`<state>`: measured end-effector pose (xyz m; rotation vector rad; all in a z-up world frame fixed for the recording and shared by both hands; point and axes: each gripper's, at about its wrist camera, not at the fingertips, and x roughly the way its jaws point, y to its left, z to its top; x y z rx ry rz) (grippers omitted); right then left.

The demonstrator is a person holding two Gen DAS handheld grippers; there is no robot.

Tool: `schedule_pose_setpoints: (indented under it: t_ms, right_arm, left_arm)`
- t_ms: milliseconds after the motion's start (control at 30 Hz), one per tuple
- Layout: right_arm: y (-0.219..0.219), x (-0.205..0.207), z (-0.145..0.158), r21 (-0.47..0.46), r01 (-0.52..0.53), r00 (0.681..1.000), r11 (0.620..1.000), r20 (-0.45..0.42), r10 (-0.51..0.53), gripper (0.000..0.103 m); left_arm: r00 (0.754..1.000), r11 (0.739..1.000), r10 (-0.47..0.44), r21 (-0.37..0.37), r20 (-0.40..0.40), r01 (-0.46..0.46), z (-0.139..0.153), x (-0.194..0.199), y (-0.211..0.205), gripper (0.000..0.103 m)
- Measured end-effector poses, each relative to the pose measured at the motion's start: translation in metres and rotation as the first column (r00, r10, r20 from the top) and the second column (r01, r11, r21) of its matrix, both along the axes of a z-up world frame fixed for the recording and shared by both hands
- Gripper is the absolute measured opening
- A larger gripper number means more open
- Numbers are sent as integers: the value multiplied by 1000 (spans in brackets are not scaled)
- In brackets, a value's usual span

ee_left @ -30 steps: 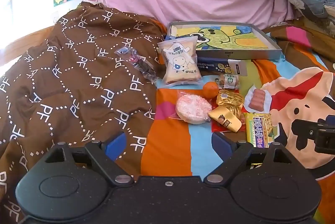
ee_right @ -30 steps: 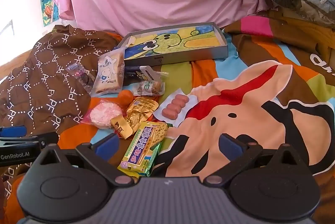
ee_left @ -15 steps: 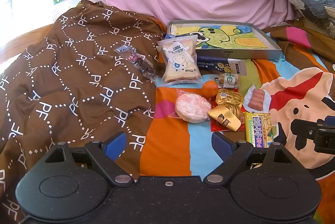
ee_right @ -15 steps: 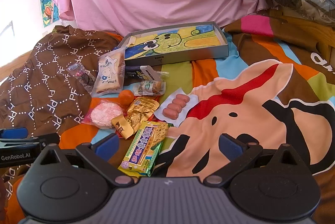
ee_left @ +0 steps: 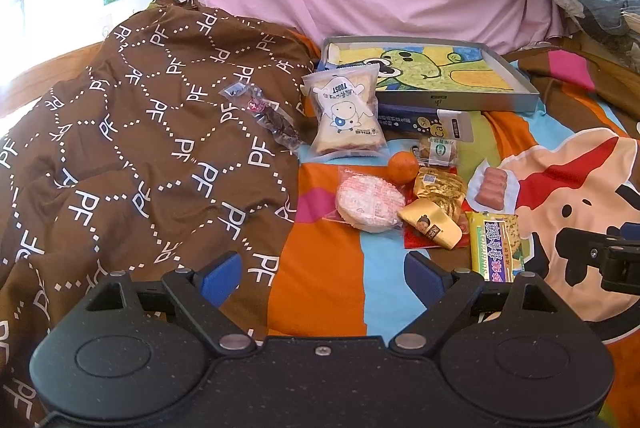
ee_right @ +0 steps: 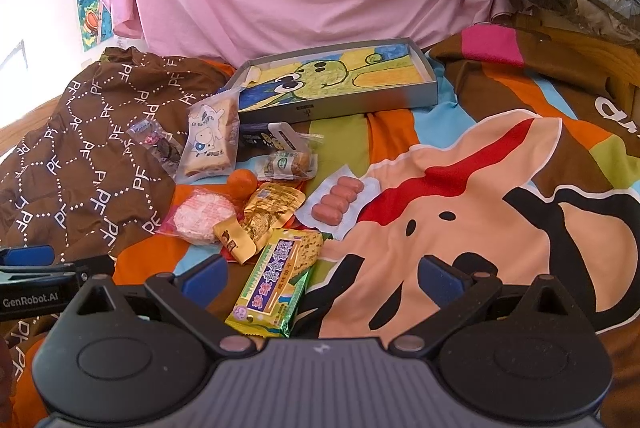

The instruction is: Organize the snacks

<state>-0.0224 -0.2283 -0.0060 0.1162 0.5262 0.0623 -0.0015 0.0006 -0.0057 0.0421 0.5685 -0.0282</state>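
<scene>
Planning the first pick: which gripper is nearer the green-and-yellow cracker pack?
Right. The cracker pack lies just ahead of the open right gripper, between its fingers. The open left gripper sits farther left of it.

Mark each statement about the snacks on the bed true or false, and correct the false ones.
1. The shallow box with the frog drawing holds no snacks. True.
2. The orange fruit lies inside that box. False: it lies on the bedspread, among the packets.
3. The right gripper is shut on the green-and-yellow cracker pack. False: its jaws are open; the pack lies on the bedspread.
4. The toast packet leans by the box's near left corner. True.
5. The left gripper holds nothing. True.
</scene>
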Motion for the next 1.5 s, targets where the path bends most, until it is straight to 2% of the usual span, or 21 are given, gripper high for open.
schedule_pose_setpoints:
  t_ms: [767,1033,1200,1300,1500]
  right_arm:
    - [-1,8,-6,8,-19,999,1000,-48,19,103]
    - [11,17,-17,-51,-57,994,997,-99,52,103]
    - [24,28,-22,-112,-111,990,988,-102,100,103]
    - [32,38,-27,-129,-144,983,981,-130,127,103]
    - [58,53,-38,-231,-162,981,959,-142,131,103]
  left_arm:
    - [1000,1000,16,-9,-17,-16,-3,3,3,89]
    - [999,1000,1,-12,-43,-1,-7,19,11,89]
    - [995,998,-65,-6,-70,65,-8,42,15,89]
    - [990,995,-99,-28,-96,97,-9,60,17,89]
    - [985,989,-148,-9,-85,148,-8,93,16,89]
